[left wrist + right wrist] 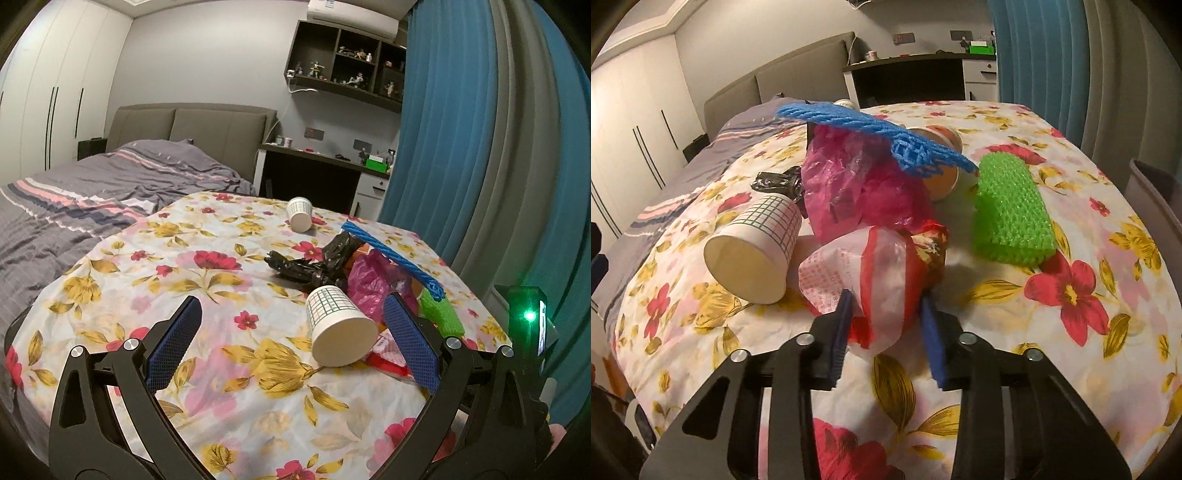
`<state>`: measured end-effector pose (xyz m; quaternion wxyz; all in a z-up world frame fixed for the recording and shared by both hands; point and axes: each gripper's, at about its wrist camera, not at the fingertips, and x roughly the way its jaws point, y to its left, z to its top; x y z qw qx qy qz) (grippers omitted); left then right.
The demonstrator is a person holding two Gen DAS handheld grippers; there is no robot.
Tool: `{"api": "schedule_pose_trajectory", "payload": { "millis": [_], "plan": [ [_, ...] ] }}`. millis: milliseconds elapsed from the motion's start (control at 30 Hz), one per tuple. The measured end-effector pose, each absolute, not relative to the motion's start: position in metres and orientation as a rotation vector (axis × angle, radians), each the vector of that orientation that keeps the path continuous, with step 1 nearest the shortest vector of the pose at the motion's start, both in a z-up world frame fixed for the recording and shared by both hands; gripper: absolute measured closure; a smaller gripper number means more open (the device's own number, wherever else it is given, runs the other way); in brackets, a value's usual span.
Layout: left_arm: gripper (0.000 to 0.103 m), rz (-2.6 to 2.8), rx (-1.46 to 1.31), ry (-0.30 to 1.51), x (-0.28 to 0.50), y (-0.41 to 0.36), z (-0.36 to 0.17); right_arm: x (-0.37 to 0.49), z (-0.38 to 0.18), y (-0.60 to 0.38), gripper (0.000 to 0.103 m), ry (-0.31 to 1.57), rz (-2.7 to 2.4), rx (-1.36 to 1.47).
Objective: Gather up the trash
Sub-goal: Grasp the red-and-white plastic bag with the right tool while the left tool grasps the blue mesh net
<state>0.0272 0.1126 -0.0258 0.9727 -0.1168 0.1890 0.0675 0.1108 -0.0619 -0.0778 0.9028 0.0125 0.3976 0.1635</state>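
Observation:
A heap of trash lies on the flowered tablecloth (1052,369). My right gripper (885,298) is shut on a red and white plastic bag (882,266), one blue pad pressing each side. Behind it lie a pink bag (860,192), a blue foam net (879,129), a green foam net (1012,210), a crumpled black bag (779,182) and a tipped paper cup (753,254). My left gripper (291,301) stands wide open just short of that paper cup (340,332), touching nothing. A second paper cup (300,214) lies at the far side.
A brown cup (942,177) lies half hidden under the blue net. A grey bin rim (1156,195) shows off the table's right edge. A bed (74,206) runs along the left, and blue curtains (461,147) hang on the right.

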Motion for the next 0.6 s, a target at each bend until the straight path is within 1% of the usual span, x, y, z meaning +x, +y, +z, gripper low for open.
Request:
{"api": "schedule_pose_trajectory", "payload": {
  "millis": [167,367,600],
  "plan": [
    [0.006,0.132,-0.226,0.382,0.028,0.108,-0.026,0.104,-0.073,-0.07,0.073,0.79,0.322,0.013],
    [0.006,0.118,-0.217,0.384,0.031,0.101,-0.027,0.084,-0.057,-0.089,0.073,0.695,0.275,-0.039],
    [0.006,0.07,-0.195,0.385,0.036,0.084,-0.029,0.068,-0.039,-0.12,0.073,0.621,0.217,-0.003]
  ]
}}
